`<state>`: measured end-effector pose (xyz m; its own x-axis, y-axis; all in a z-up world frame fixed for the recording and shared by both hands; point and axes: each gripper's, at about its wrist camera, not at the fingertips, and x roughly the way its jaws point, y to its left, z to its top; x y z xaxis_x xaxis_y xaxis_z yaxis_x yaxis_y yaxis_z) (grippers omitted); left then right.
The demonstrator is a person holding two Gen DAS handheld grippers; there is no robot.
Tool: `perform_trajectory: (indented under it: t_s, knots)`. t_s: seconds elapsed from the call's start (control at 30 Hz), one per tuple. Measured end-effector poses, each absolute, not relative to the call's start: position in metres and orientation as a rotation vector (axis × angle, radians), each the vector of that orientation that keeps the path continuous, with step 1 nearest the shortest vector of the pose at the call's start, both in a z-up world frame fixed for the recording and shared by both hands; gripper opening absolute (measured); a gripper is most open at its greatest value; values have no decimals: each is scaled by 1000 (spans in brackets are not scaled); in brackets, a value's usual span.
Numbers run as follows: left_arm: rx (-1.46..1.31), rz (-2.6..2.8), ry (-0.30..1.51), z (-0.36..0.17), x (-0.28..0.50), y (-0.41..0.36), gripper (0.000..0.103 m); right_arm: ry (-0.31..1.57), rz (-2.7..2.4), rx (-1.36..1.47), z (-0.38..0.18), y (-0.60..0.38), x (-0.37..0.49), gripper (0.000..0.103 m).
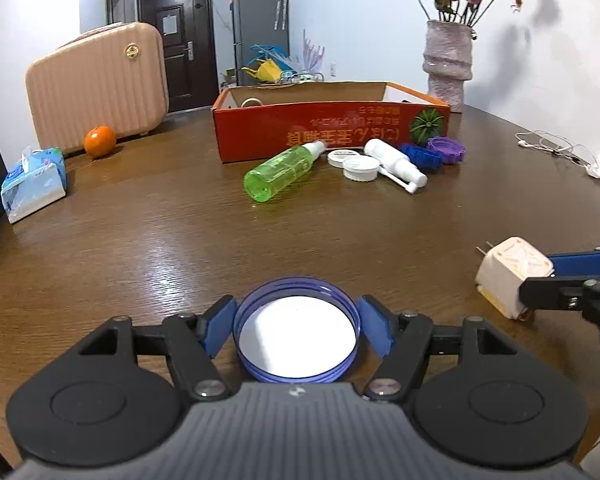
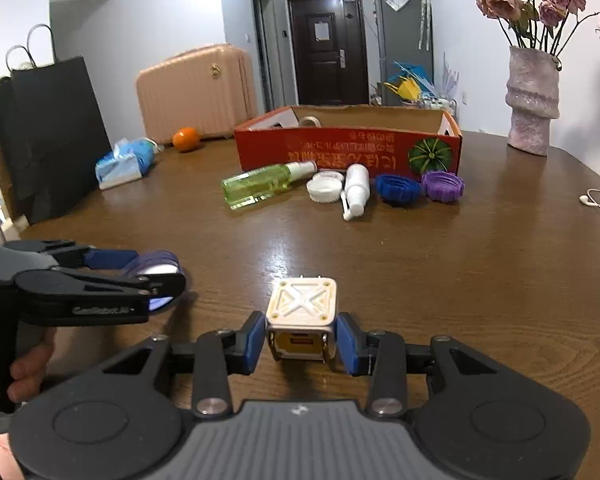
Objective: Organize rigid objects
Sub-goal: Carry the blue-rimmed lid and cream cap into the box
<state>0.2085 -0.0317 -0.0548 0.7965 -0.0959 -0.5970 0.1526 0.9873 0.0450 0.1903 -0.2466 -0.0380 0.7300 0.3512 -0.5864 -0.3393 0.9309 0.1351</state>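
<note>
My left gripper is shut on a blue jar lid with a white liner, held above the wooden table. My right gripper is shut on a cream plug adapter; it also shows in the left wrist view. Ahead, in front of a red cardboard box, lie a green spray bottle, two white lids, a white spray bottle, a dark blue lid and a purple lid.
A pink suitcase, an orange and a tissue pack stand at the left. A vase of flowers is at the back right. White earphones lie at the right edge. A black paper bag is far left.
</note>
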Motion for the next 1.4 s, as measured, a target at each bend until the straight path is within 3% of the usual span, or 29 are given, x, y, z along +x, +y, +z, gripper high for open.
perform_trajectory:
  t_s: [0.17,0.23,0.27,0.63,0.83,0.97,1.2,1.4]
  knots:
    - [81,-144,626,-55,202,-30,78,645,365,20,-38,-242,198,39]
    - [67,-140,634,-56,202,-28,75,650,359,23,-38,-240,204,40]
    - [61,-141,639,-56,202,-27,67,653,358,18,-40,-239,207,41]
    - [31,-233,557,-29,214,-25,66,599,349,59,-29,-251,235,37]
    - [25,-303,410,25,292,-13,67,483,328,70,17,-275,308,37]
    - [50,-280,426,45,384,-8,67,475,293,60,41,-281,399,38]
    - [117,-172,624,4,509,-16,68,675,171,-152,-3,-262,546,38]
    - [153,-208,658,-15,520,-16,71,705,194,-205,-19,-253,558,36]
